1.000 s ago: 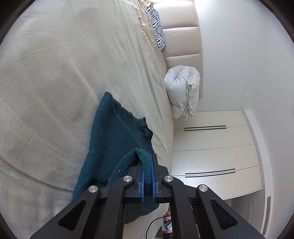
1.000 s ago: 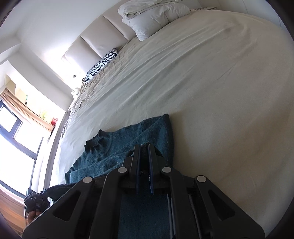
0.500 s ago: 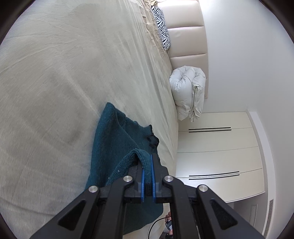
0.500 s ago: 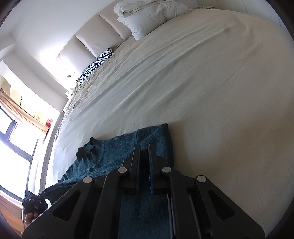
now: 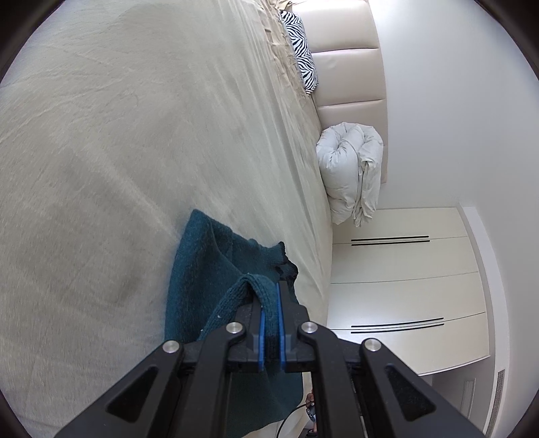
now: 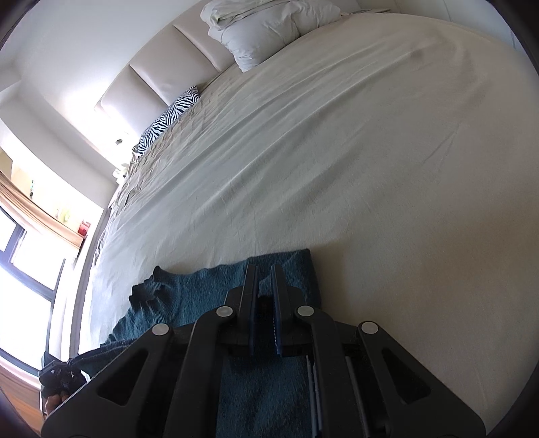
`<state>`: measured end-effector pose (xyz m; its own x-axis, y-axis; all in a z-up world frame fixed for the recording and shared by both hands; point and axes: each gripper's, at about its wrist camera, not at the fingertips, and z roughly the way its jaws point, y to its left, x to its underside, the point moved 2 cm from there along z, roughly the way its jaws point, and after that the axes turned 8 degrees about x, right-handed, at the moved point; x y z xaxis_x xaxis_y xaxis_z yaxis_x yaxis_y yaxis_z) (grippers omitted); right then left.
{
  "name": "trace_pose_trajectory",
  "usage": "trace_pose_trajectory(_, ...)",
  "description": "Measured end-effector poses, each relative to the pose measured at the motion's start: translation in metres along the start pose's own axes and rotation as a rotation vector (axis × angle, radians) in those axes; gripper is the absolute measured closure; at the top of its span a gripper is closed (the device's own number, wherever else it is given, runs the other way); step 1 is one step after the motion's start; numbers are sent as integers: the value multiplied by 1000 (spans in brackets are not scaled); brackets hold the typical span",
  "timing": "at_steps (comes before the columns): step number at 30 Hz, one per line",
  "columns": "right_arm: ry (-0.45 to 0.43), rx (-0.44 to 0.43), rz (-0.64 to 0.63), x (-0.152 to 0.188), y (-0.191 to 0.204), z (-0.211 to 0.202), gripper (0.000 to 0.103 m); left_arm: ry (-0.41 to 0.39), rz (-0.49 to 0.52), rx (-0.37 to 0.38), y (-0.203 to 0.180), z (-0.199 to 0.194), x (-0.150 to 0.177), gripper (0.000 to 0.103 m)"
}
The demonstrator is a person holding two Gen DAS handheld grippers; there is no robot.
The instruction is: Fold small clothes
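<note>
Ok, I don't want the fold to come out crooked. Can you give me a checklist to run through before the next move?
1. Left gripper shut on the sweater edge: ok, knit sits between the pads.
2. Right gripper holding sweater: cannot tell; jaws look shut, but the fabric in them is in shadow.
3. Far edge of the sweater lying flat on the bed: ok.
4. Dark bunched part smoothed out: not ok, it looks crumpled.
5. Bed ahead free for the fold: ok, duvet and zebra pillow are far off by the headboard.

left wrist: low over bed (image 5: 134, 134) | right wrist: steeper | shared: headboard (image 5: 347, 67)
</note>
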<state>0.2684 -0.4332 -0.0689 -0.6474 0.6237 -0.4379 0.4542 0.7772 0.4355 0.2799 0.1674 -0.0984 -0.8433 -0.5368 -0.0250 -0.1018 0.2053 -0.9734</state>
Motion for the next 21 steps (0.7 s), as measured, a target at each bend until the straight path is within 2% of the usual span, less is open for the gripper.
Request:
trace_pose_trajectory(18, -17, 33, -1, -20, 8, 22, 96, 0, -12, -34, 15, 7, -11, 97)
trace_pose_trajectory(20, -11, 39, -55, -16, 16, 22, 96, 8, -26, -56, 19, 8, -10, 89)
trace_pose_trajectory(21, -8, 51, -82, -14, 21, 21, 96, 5, -33, -63, 21, 7, -10, 65)
